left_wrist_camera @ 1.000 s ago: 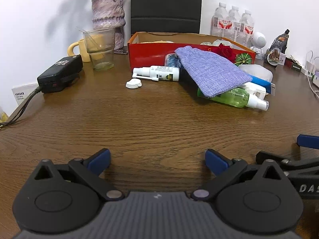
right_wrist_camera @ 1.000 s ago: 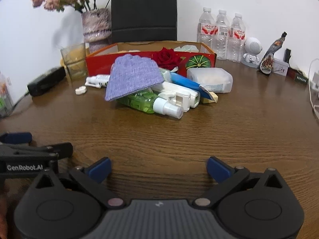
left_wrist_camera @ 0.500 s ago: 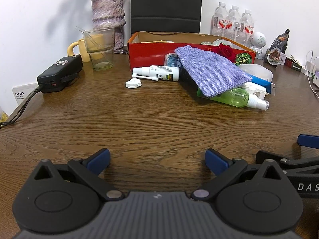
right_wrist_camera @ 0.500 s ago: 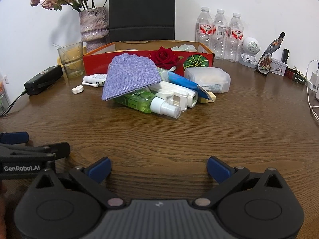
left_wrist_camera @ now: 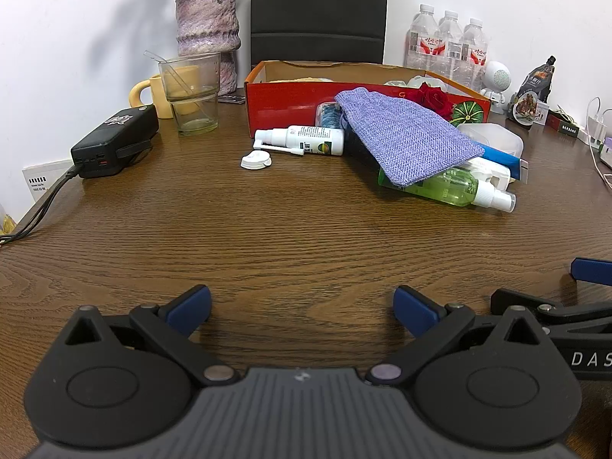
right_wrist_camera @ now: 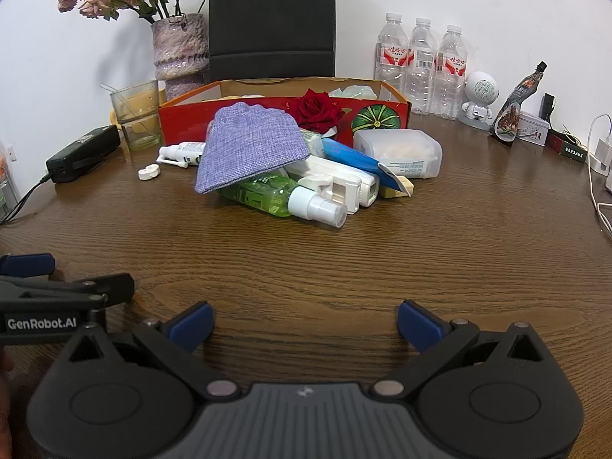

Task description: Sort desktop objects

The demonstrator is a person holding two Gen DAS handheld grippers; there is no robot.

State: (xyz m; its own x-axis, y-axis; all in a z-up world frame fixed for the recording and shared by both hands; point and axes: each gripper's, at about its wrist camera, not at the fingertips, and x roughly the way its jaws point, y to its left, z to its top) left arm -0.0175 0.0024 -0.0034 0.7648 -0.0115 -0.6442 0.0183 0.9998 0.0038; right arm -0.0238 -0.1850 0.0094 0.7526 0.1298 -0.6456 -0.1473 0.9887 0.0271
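Observation:
A pile of objects lies in front of a red box (left_wrist_camera: 290, 101) (right_wrist_camera: 183, 122): a purple cloth pouch (left_wrist_camera: 405, 135) (right_wrist_camera: 248, 145) over a green spray bottle (left_wrist_camera: 455, 189) (right_wrist_camera: 275, 195), white bottles (right_wrist_camera: 344, 183), a blue tube (right_wrist_camera: 352, 155), a clear plastic container (right_wrist_camera: 397, 147), a white nasal spray (left_wrist_camera: 306, 139) and a small white cap (left_wrist_camera: 255, 160). A red rose (right_wrist_camera: 315, 111) rests on the box edge. My left gripper (left_wrist_camera: 302, 306) and right gripper (right_wrist_camera: 304, 323) are both open and empty, low over the table, well short of the pile.
A glass (left_wrist_camera: 191, 91), yellow mug (left_wrist_camera: 153, 93), flower vase (left_wrist_camera: 208, 26) and black power bank with cable (left_wrist_camera: 114, 139) stand at the left. Three water bottles (right_wrist_camera: 420, 65), a white robot figure (right_wrist_camera: 480, 99), a sauce pouch (right_wrist_camera: 514, 111) and chargers (right_wrist_camera: 600, 153) stand at the right.
The right gripper has lifted and turned slightly, so the pile now sits more centred in its view. The left gripper has barely moved. Both stay open.

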